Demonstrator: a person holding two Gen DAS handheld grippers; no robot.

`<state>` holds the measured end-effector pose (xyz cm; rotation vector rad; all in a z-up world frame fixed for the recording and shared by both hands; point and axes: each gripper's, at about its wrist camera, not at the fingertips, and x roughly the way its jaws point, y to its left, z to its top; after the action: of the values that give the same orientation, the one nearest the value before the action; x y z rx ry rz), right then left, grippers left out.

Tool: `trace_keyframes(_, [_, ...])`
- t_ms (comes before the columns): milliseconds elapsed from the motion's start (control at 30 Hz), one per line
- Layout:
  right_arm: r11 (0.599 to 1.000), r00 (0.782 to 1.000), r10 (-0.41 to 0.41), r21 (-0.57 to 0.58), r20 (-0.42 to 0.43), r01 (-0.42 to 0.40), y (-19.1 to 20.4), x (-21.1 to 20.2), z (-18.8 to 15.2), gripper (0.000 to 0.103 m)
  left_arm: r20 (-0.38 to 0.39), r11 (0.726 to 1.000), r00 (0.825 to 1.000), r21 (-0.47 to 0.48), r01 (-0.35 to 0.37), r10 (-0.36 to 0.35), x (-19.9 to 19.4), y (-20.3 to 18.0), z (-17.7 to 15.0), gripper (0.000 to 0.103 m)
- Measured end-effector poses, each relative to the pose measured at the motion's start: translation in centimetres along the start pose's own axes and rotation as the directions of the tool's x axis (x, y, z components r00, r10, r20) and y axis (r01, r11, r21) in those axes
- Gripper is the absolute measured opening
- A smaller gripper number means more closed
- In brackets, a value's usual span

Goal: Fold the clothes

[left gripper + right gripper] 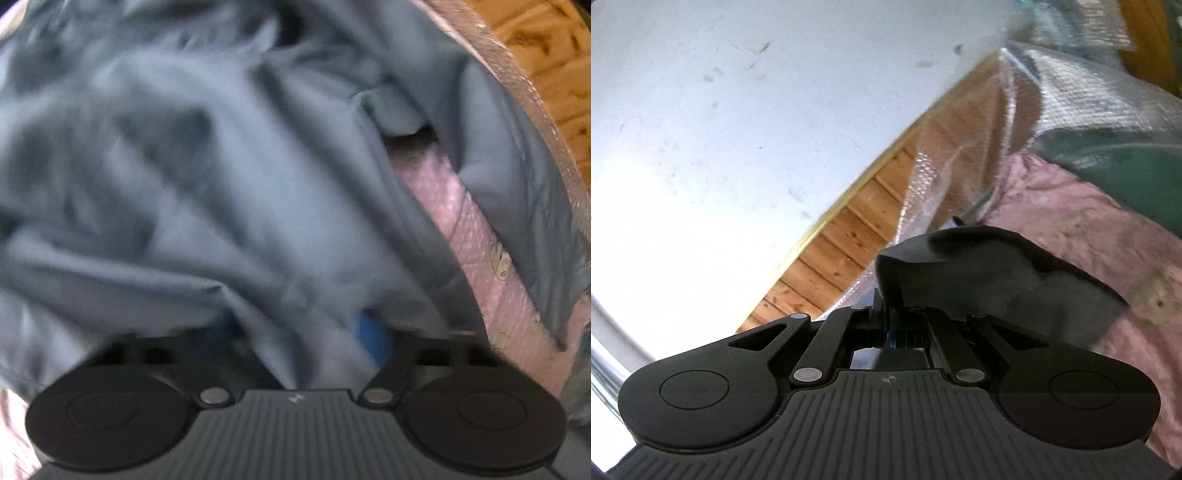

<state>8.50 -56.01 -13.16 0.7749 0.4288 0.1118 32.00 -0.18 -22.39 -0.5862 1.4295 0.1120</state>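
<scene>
My left hand-held gripper (295, 332) points down into the grey garment (221, 184), jaws half-open with cloth between; my right hand-held gripper (888, 314), nearer the bed's edge, pinches its dark corner.

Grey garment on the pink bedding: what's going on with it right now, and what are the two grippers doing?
A person with two handheld grippers is working on a crumpled grey garment that lies on a pink quilt. The left gripper points down into the cloth, with a fold bunched between its blue fingers; whether the pads press on it is unclear. The right gripper is shut on a corner of the garment, lifted clear of the quilt. The garment is not yet laid out flat.
</scene>
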Motion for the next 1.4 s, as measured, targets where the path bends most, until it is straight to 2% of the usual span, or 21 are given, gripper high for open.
trace_keyframes(33, [1.000, 1.000, -0.002, 0.001, 0.002, 0.002, 0.3, 0.8, 0.6, 0.000, 0.054, 0.998, 0.996, -0.008, 0.066, -0.065, -1.7, 0.4, 0.3, 0.002])
trace_keyframes(133, [0.997, 0.994, 0.070, 0.035, 0.079, -0.073, 2.1, 1.9, 3.0, 0.000, 0.224, 0.963, 0.939, -0.005, 0.269, -0.261, -7.1, 1.7, 0.9, 0.001])
trace_keyframes(233, [0.973, 0.950, 0.223, 0.009, 0.217, -0.230, 5.1, -1.8, 5.7, 0.000, 0.446, 0.891, 0.773, 0.165, 0.423, -0.450, -17.2, 5.0, -2.0, 0.002])
trace_keyframes(267, [0.963, 0.931, 0.263, -0.010, 0.253, -0.269, 6.0, -3.2, 6.4, 0.000, 0.454, 0.887, 0.762, 0.230, 0.401, -0.462, -19.2, 6.5, -3.7, 0.003])
trace_keyframes(333, [0.984, 0.962, 0.180, -0.057, 0.205, -0.172, 5.5, -5.2, 5.4, 0.000, 0.373, 0.874, 0.796, 0.297, 0.385, -0.477, -19.0, 10.0, -6.7, 0.015])
trace_keyframes(400, [0.993, 0.985, 0.081, -0.102, 0.154, -0.066, 4.7, -7.0, 4.2, 0.000, 0.256, 0.916, 0.887, 0.230, 0.330, -0.384, -15.6, 14.3, -9.2, 0.018])
trace_keyframes(433, [0.995, 0.996, -0.063, -0.076, 0.063, 0.068, 2.4, -6.4, 2.2, 0.000, 0.226, 0.940, 0.920, 0.195, 0.280, -0.321, -14.4, 16.2, -10.2, 0.018])
trace_keyframes(500, [0.942, 0.934, -0.335, -0.062, -0.123, 0.329, -1.9, -5.1, -1.8, 0.000, 0.224, 0.968, 0.944, 0.122, 0.221, -0.244, -13.4, 19.7, -11.1, 0.023])
trace_keyframes(567, [0.860, 0.822, -0.508, -0.092, -0.256, 0.502, -4.4, -4.5, -6.2, 0.004, 0.307, 0.972, 0.925, 0.014, 0.233, -0.226, -14.3, 22.8, -10.8, 0.043])
trace_keyframes(633, [0.829, 0.777, -0.546, -0.069, -0.313, 0.555, -4.7, -4.3, -9.1, 0.008, 0.412, 0.965, 0.886, -0.048, 0.256, -0.214, -15.7, 25.0, -8.7, 0.078])
trace_keyframes(667, [0.820, 0.766, -0.553, -0.056, -0.328, 0.569, -4.4, -4.1, -10.3, 0.009, 0.445, 0.968, 0.875, -0.061, 0.243, -0.192, -16.2, 25.5, -7.0, 0.082])
trace_keyframes(800, [0.832, 0.779, -0.545, -0.086, -0.310, 0.548, -0.3, -2.3, -12.5, 0.064, 0.452, 0.966, 0.883, -0.146, 0.212, -0.125, -15.4, 27.3, 1.7, 0.089])
trace_keyframes(900, [0.846, 0.792, -0.531, -0.129, -0.300, 0.518, 3.9, -0.8, -13.9, 0.083, 0.326, 0.918, 0.916, -0.234, 0.319, -0.235, -12.0, 26.7, 6.8, 0.090])
trace_keyframes(1000, [0.850, 0.788, -0.527, -0.215, -0.319, 0.481, 7.5, 0.7, -16.2, 0.089, 0.169, 0.840, 0.919, -0.372, 0.394, -0.356, -7.3, 24.7, 8.1, 0.095])
trace_keyframes(1067, [0.835, 0.779, -0.546, -0.268, -0.308, 0.480, 9.8, 0.6, -18.0, 0.089, 0.108, 0.824, 0.918, -0.410, 0.391, -0.381, -4.4, 23.7, 8.6, 0.089])
trace_keyframes(1100, [0.833, 0.780, -0.549, -0.277, -0.301, 0.479, 10.6, 0.4, -18.8, 0.090, 0.086, 0.828, 0.920, -0.409, 0.383, -0.383, -3.4, 23.2, 8.8, 0.038])
trace_keyframes(1133, [0.831, 0.781, -0.550, -0.285, -0.296, 0.478, 11.4, 0.2, -19.6, 0.091, 0.077, 0.839, 0.919, -0.384, 0.386, -0.388, -3.1, 22.8, 8.9, 0.005])
trace_keyframes(1200, [0.844, 0.792, -0.530, -0.275, -0.304, 0.459, 12.1, -0.2, -20.4, 0.091, 0.167, 0.846, 0.890, -0.276, 0.456, -0.424, -5.4, 22.5, 8.4, 0.001])
trace_keyframes(1300, [0.862, 0.825, -0.502, -0.234, -0.260, 0.451, 12.9, 0.0, -19.3, 0.092, 0.349, 0.812, 0.779, -0.079, 0.578, -0.520, -11.7, 24.1, 6.2, 0.001])
trace_keyframes(1367, [0.876, 0.855, -0.477, -0.192, -0.204, 0.442, 13.6, 0.9, -17.7, 0.097, 0.362, 0.802, 0.752, -0.018, 0.597, -0.551, -13.6, 26.3, 3.7, 0.001])
trace_keyframes(1400, [0.885, 0.869, -0.460, -0.174, -0.184, 0.432, 13.8, 1.9, -16.9, 0.100, 0.345, 0.818, 0.770, -0.010, 0.575, -0.537, -13.4, 26.8, 2.6, 0.001])
